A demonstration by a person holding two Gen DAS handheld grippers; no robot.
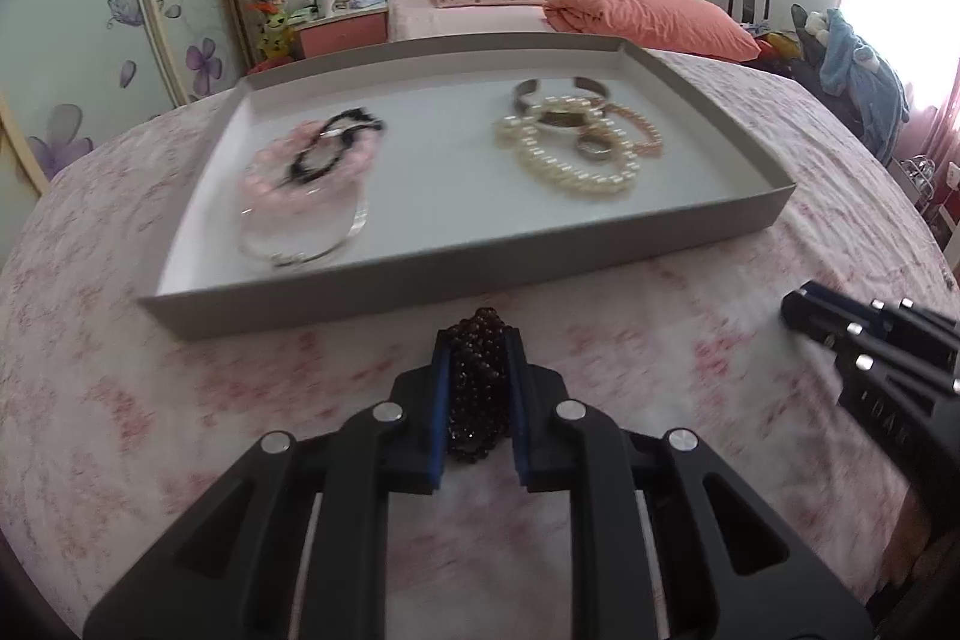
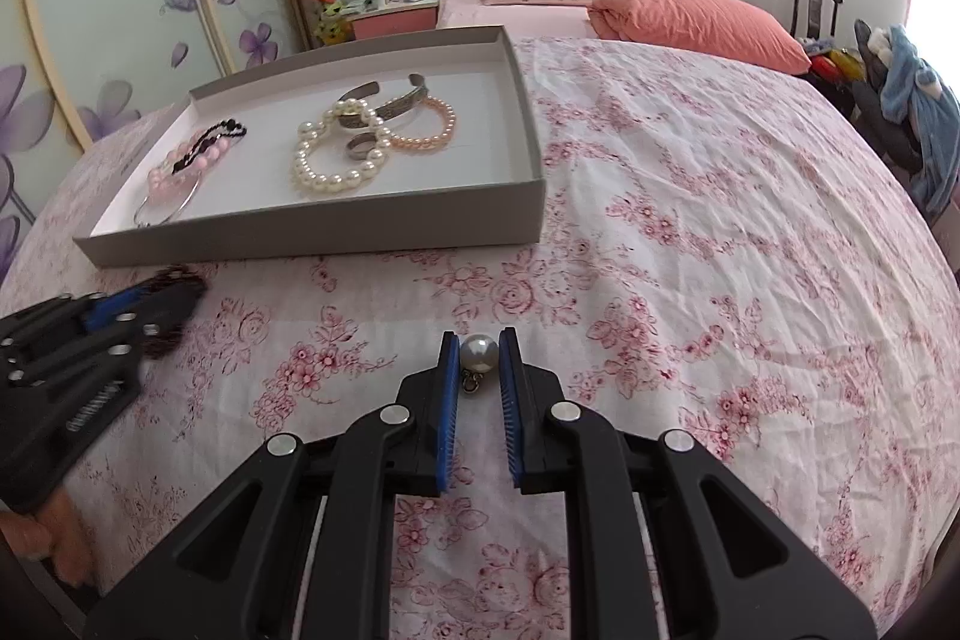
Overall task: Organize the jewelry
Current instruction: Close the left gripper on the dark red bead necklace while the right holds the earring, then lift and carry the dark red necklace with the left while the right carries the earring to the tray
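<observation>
A grey tray (image 1: 480,274) (image 2: 312,232) lies on the flowered bedspread. It holds a pink bead bracelet (image 1: 312,178) (image 2: 180,166), a black bracelet (image 1: 336,142), a clear bangle (image 1: 300,244), a white pearl strand (image 1: 570,160) (image 2: 336,172), a peach pearl bracelet (image 2: 429,130), a metal cuff (image 1: 558,91) (image 2: 390,100) and a ring (image 1: 594,149) (image 2: 359,149). My left gripper (image 1: 478,340) (image 2: 174,292) is shut on a dark red bead bracelet (image 1: 477,382) just before the tray's front wall. My right gripper (image 2: 478,340) (image 1: 798,307) is shut on a pearl earring (image 2: 478,353) above the bedspread.
A bed with an orange pillow (image 1: 648,19) (image 2: 696,19) and a headboard stands behind. A pink nightstand (image 1: 342,31) is at the back left beside a floral wardrobe door (image 1: 90,10). Clothes on a chair (image 2: 918,112) are at the right.
</observation>
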